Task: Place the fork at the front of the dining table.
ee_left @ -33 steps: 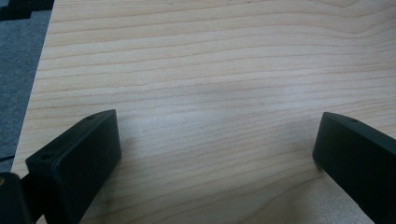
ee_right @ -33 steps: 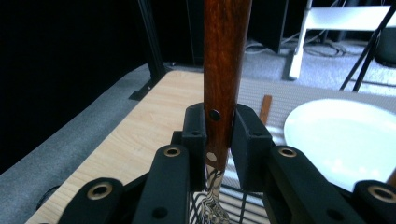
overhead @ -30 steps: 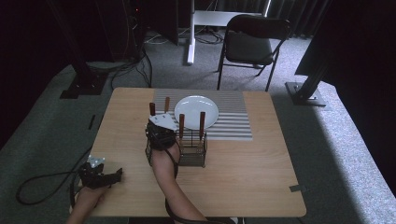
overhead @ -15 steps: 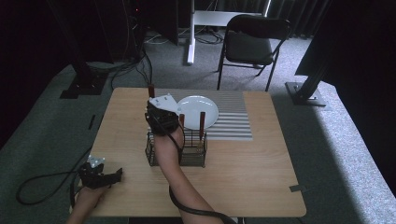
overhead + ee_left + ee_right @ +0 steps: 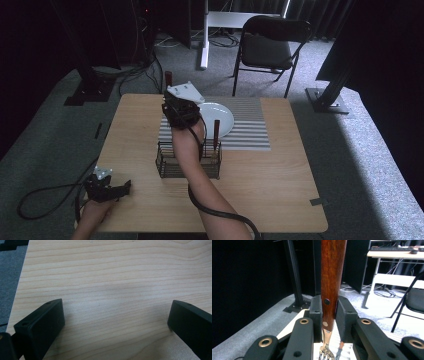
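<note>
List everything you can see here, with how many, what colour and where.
Table: one, light wood, centre.
Striped mat: one, grey and white, far middle of the table.
Plate: one, white, on the mat.
Wire caddy: one, dark, in front of the mat.
Wooden-handled fork: one, brown handle, clamped upright in the right gripper.
Second wooden handle: one, brown, standing in the caddy.
Folding chair: one, black, beyond the table.
Left gripper: black, open, at the table's near left corner.
Right gripper: black, raised above the caddy.
</note>
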`<move>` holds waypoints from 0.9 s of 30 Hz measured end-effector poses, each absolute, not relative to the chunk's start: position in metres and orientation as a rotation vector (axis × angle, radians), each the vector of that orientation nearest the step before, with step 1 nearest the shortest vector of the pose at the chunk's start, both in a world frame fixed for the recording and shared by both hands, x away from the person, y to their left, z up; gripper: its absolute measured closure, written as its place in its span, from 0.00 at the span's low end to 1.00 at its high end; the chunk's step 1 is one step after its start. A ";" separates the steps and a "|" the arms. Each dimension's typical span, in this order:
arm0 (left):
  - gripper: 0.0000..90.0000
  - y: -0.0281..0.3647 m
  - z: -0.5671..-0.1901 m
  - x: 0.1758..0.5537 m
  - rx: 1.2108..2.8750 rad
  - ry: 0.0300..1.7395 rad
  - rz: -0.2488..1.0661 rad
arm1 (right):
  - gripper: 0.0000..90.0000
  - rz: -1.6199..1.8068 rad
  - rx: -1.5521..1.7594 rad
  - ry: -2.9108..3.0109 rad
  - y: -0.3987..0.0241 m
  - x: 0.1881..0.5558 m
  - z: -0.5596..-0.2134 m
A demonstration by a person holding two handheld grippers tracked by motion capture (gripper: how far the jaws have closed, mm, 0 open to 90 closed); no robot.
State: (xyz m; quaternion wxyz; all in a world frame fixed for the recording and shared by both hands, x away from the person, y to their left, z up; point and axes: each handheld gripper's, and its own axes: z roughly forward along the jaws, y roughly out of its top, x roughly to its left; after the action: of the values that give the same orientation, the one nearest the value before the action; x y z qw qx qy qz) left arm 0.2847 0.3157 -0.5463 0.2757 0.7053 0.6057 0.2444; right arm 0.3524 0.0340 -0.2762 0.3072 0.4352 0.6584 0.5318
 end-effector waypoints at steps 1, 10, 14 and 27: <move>0.01 0.316 -0.546 0.285 1.895 1.627 0.657 | 0.85 1.403 1.152 1.741 0.032 0.354 -0.275; 0.01 0.316 -0.546 0.285 1.896 1.629 0.656 | 0.85 1.392 1.186 1.673 0.002 0.368 -0.262; 0.01 0.316 -0.546 0.285 1.899 1.629 0.653 | 0.85 1.338 1.201 1.643 -0.018 0.377 -0.258; 0.01 0.316 -0.546 0.285 1.898 1.627 0.656 | 0.85 1.256 1.253 1.623 -0.054 0.394 -0.274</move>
State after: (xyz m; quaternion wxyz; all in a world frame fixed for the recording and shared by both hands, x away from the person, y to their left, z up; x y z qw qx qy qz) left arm 0.2846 0.3158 -0.5462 0.2752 0.7060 0.6052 0.2440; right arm 0.3935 -0.0544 -0.2737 0.3601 0.4861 0.6297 0.4873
